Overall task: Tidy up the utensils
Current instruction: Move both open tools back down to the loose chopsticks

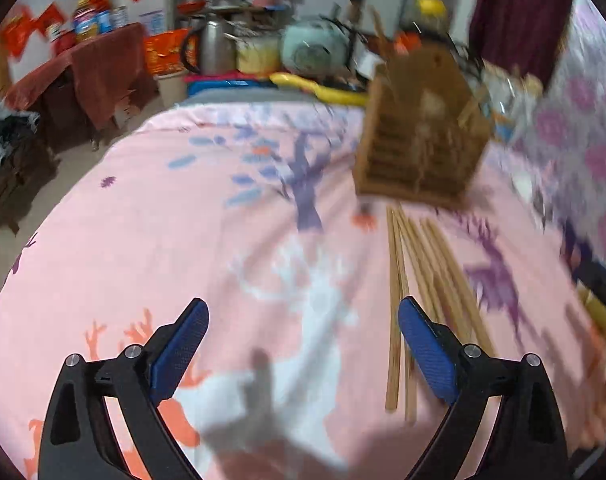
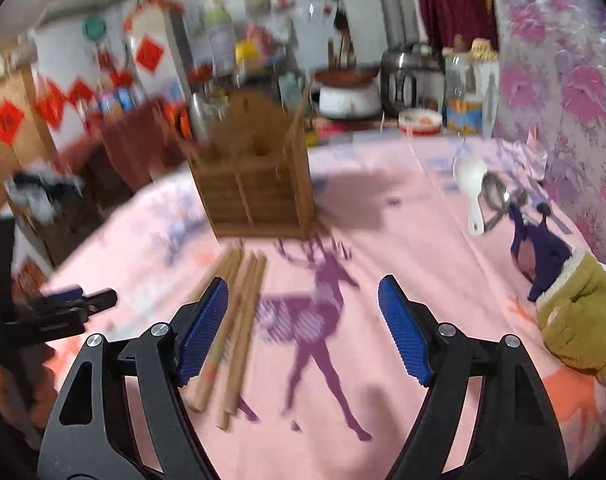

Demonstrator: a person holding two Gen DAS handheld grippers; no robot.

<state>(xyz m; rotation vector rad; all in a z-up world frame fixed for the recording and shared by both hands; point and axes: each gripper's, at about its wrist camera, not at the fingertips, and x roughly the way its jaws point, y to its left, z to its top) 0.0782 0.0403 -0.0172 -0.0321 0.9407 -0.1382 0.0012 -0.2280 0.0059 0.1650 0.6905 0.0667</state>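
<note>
A bundle of light wooden chopsticks (image 1: 419,280) lies flat on the pink bedsheet printed with deer and trees (image 1: 163,240), just in front of the slatted wooden utensil holder (image 1: 419,140). Their long axis runs from the holder's base back toward the cameras, the far ends nearly touching the holder and fanning slightly apart at the near ends. The holder stands upright and is split into compartments; motion blur hides whether anything is inside.

The left gripper (image 1: 303,344) hangs over the sheet with its blue-padded jaws spread wide and nothing between them; its right pad sits just beside the chopsticks' near ends. The right gripper (image 2: 303,328) is likewise spread and empty, its left pad overlapping the chopsticks in view, though contact cannot be told.

Off to the right on the sheet lie a white plastic spoon (image 2: 473,188) and metal spoons (image 2: 499,196), handles pointing toward the camera, near a mustard-yellow glove with a purple cuff (image 2: 575,316).
</note>
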